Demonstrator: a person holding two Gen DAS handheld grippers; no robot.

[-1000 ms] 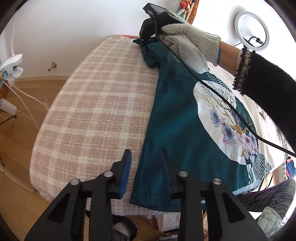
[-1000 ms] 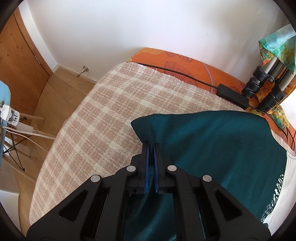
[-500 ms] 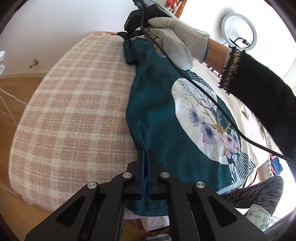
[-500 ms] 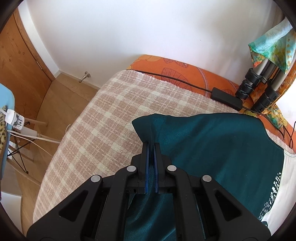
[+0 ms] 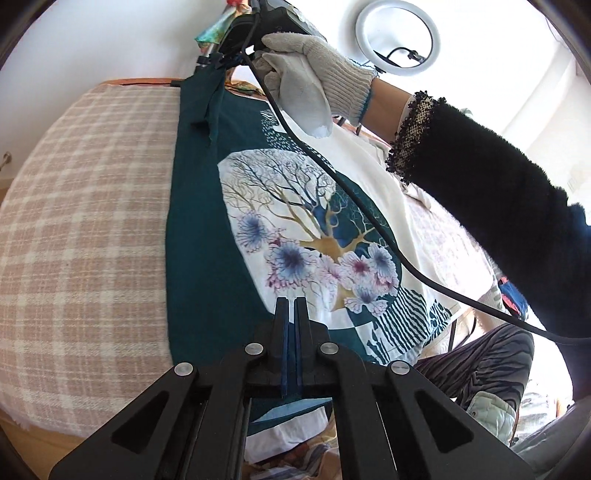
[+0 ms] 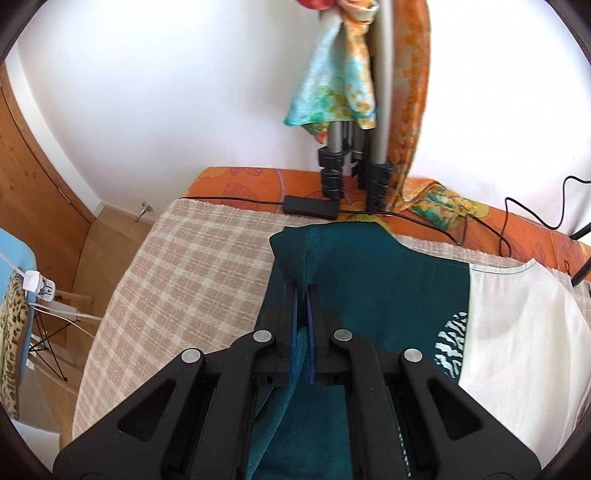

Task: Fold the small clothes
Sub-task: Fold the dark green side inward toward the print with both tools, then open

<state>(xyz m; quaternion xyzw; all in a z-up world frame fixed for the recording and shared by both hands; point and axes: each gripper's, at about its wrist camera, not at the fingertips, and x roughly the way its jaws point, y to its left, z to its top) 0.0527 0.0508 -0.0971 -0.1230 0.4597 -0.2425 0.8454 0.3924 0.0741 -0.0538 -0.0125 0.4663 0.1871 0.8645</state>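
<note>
A teal and white shirt (image 5: 207,236) with a tree-and-flower print lies on a pink plaid blanket (image 5: 85,229). My left gripper (image 5: 290,306) is shut on the shirt's near hem and holds it over the printed front. My right gripper (image 6: 303,295) is shut on the teal sleeve edge of the shirt (image 6: 369,280) at the far end. In the left wrist view the gloved hand (image 5: 310,74) holds the right gripper lifted, with teal cloth hanging from it.
A tripod (image 6: 351,162) draped with a colourful scarf (image 6: 332,85) stands at the bed's far edge, with a black adapter (image 6: 310,206) and cables. A ring light (image 5: 397,35) is behind. A blue chair (image 6: 16,317) stands left on the wood floor.
My left gripper shut on the shirt's hem and carried it right, over the print. My right gripper rose with the sleeve and moved right. The shirt's left side is folding inward.
</note>
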